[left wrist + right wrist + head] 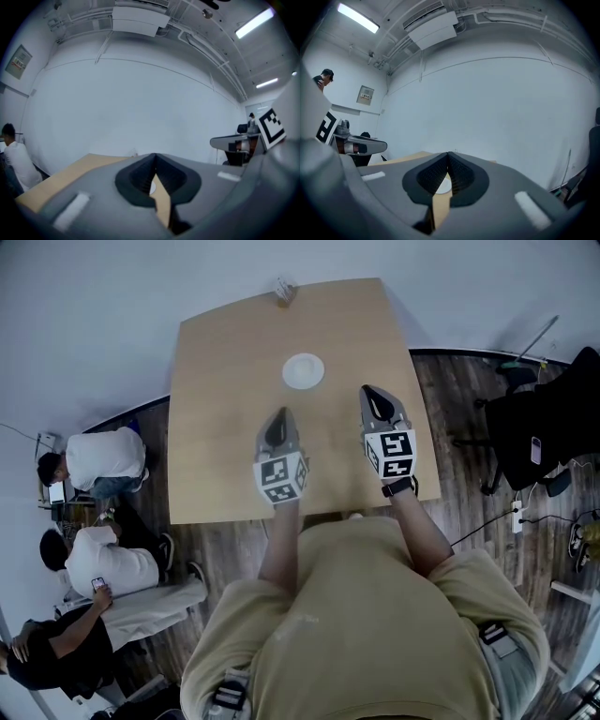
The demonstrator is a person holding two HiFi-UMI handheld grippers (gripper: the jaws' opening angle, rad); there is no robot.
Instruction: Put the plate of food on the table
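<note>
A white round plate (303, 370) lies on the wooden table (216, 427), past the middle toward the far edge; I cannot make out food on it. My left gripper (278, 414) hovers over the table just near and left of the plate, jaws shut on nothing. My right gripper (367, 390) is to the plate's right, also shut and empty. In the left gripper view the jaws (153, 157) meet at the tips, with a sliver of the plate (152, 188) showing behind them. In the right gripper view the shut jaws (448, 153) frame the plate (443, 185).
A small object (284, 292) stands at the table's far edge. Seated people (98, 460) are to the left of the table. A dark office chair (548, 418) and a power strip (517, 517) are on the floor at the right.
</note>
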